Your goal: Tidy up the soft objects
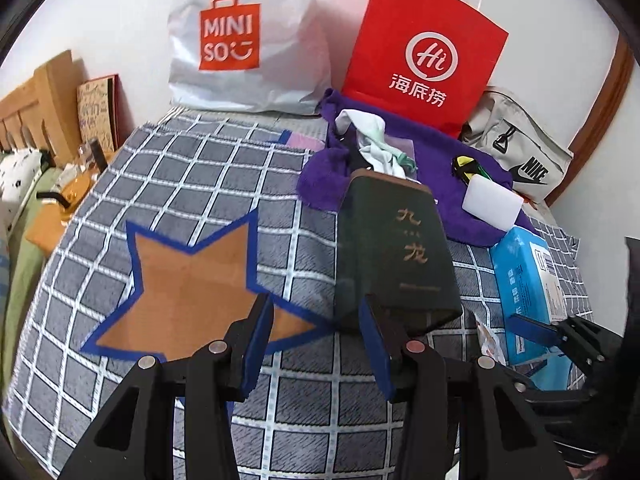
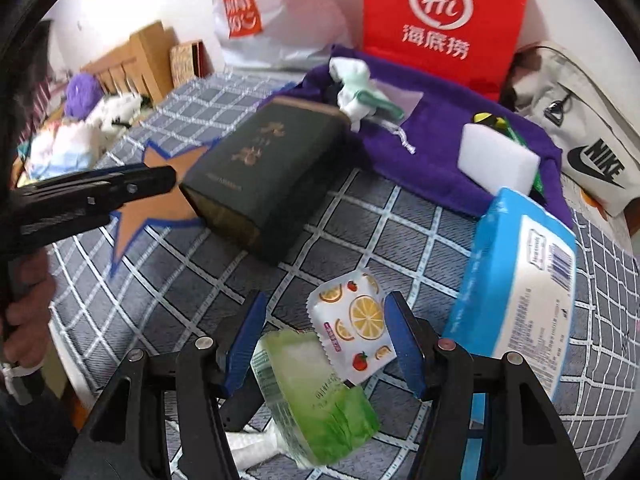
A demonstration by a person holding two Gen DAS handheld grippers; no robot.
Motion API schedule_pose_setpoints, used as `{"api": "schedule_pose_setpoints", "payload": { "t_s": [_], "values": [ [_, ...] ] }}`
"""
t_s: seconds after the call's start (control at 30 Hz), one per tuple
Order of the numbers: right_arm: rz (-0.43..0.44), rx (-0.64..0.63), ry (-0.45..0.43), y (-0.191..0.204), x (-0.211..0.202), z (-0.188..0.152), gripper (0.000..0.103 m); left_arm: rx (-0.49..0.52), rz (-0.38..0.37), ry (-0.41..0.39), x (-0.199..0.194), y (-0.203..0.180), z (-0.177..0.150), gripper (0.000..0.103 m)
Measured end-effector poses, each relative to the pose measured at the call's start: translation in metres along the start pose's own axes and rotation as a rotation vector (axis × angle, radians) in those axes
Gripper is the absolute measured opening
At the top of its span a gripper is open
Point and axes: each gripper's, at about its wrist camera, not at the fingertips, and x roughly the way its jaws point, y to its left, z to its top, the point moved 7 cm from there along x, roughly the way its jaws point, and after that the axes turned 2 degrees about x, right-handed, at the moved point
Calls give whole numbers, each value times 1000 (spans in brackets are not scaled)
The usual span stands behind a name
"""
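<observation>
A purple towel lies at the back of the checked cloth, with a white-green cloth bundle, a white sponge and a yellow-green item on it. A dark green box lies in front of it. My left gripper is open and empty, just before the box's near end. My right gripper is open, its jaws on either side of a fruit-print packet and a green pack. A blue tissue pack lies to its right.
An orange star with a blue border is marked on the checked cloth. A Miniso bag, a red paper bag and a Nike bag stand against the wall. A wooden headboard is at the left.
</observation>
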Motion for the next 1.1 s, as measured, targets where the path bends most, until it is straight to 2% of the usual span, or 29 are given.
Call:
{"api": "schedule_pose_setpoints", "payload": {
  "t_s": [0.1,0.27,0.43,0.53,0.6,0.7,0.97,1.1],
  "values": [
    [-29,3,12,0,8,2,61,-11,-21,2,2,3,-5,42],
    [-11,36,57,2,18,3,61,-23,-36,9,5,7,-7,42],
    [-3,70,109,0,25,-6,51,-32,-48,11,5,11,-8,42],
    [17,114,102,-6,19,-7,39,-37,-51,15,6,13,-10,42],
    [40,131,90,-10,14,-6,16,-42,-46,20,6,14,-12,42],
    [43,139,66,-13,5,-5,5,-46,-44,23,5,14,-13,42],
    [45,163,-31,-23,-40,-10,3,-45,-29,23,-5,13,-19,42],
    [70,169,-47,-26,-59,-23,3,-40,-19,30,-7,8,-22,42]
  ]
}}
